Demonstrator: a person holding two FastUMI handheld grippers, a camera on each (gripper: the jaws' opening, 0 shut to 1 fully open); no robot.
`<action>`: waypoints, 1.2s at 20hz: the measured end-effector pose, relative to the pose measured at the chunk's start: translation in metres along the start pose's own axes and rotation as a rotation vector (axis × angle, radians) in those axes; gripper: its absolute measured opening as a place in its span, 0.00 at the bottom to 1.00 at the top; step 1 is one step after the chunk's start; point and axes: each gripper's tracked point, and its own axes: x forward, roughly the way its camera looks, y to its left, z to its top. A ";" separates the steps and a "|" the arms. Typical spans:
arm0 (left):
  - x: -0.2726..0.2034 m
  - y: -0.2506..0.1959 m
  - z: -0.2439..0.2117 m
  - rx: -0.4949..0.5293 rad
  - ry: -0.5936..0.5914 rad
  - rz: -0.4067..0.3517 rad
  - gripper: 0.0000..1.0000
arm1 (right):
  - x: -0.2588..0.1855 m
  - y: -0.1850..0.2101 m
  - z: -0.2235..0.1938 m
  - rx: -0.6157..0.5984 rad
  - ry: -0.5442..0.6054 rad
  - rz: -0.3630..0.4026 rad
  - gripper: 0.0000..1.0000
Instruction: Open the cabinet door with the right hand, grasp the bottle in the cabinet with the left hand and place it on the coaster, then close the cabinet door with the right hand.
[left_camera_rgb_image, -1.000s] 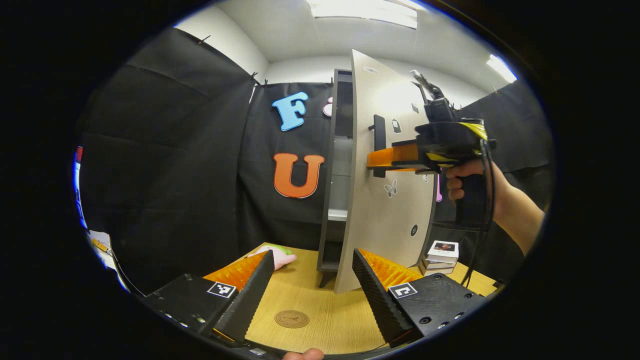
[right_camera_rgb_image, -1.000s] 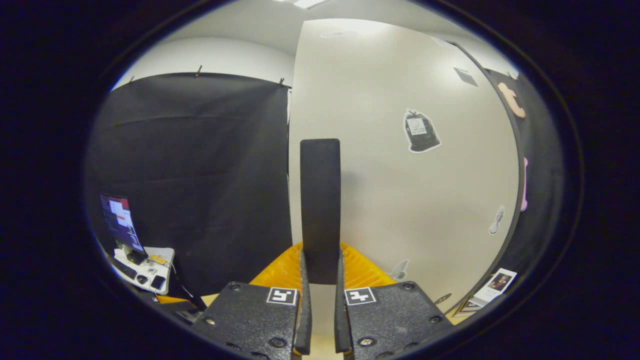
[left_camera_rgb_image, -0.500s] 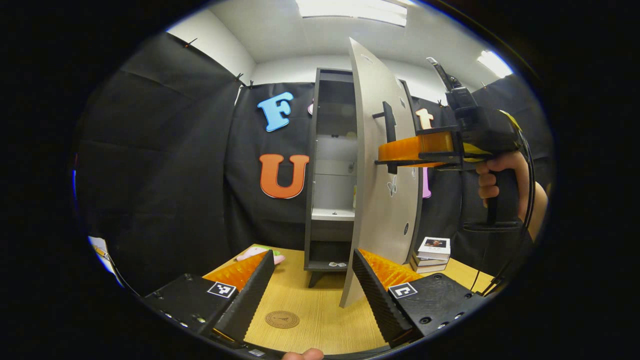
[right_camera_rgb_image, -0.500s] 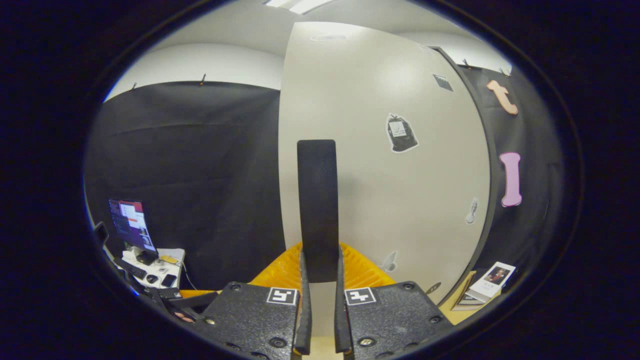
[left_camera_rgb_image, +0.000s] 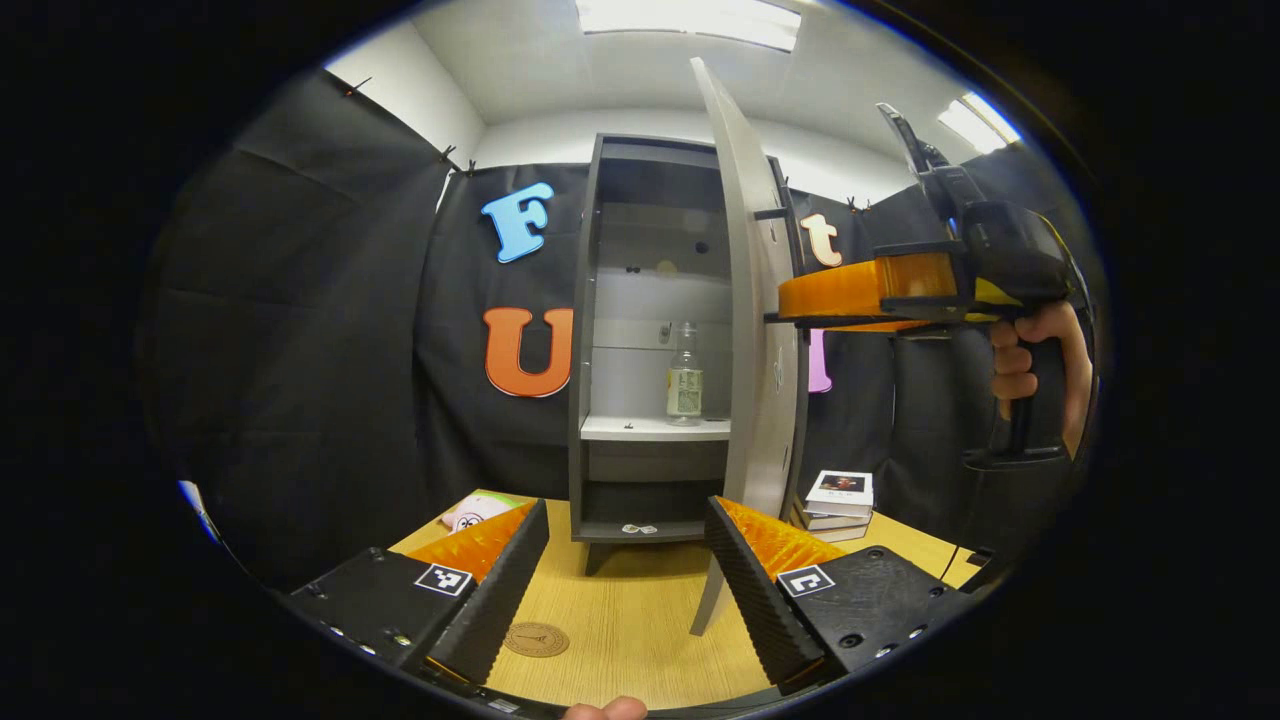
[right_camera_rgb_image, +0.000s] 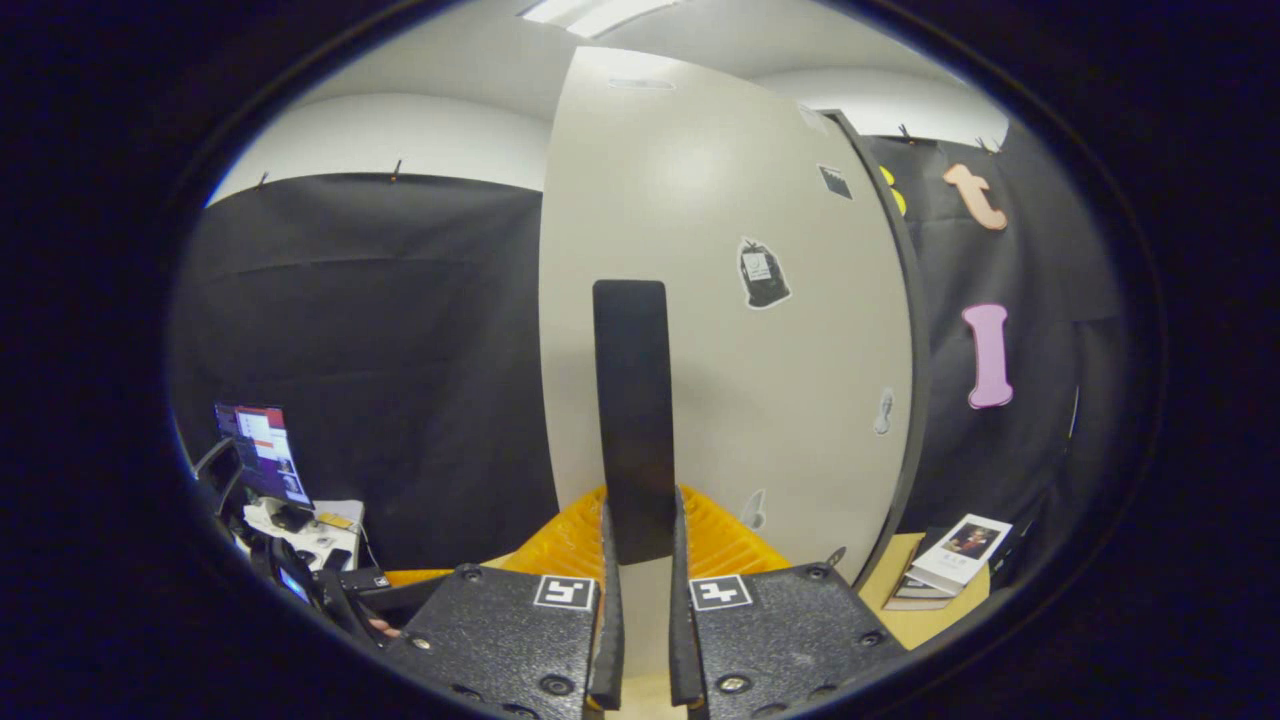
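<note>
The grey cabinet stands on the wooden table with its pale door swung wide, edge-on in the left gripper view. A clear bottle with a light label stands upright on the middle shelf. My right gripper is shut on the door's black vertical handle; from the left gripper view the same gripper is held by a hand at the right. My left gripper is open and empty, low over the table, well in front of the cabinet. A round brown coaster lies on the table near its left finger.
A stack of small books sits on the table right of the cabinet. A pink and green toy lies at the left. In the right gripper view a monitor and desk stand far left, beyond the black cloth.
The door has swung further open, pulled by my right gripper, and the shelf with the bottle has come into view. My left gripper has kept its open stance over the table.
</note>
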 end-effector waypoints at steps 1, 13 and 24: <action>0.001 -0.002 0.000 -0.003 0.001 -0.002 0.95 | 0.000 -0.001 0.000 0.003 0.000 -0.005 0.22; 0.005 -0.028 -0.005 -0.004 0.012 -0.024 0.95 | -0.006 -0.007 -0.001 0.023 0.000 -0.039 0.21; 0.006 -0.046 -0.002 -0.006 0.005 -0.057 0.95 | -0.007 -0.008 0.000 0.062 -0.018 -0.063 0.21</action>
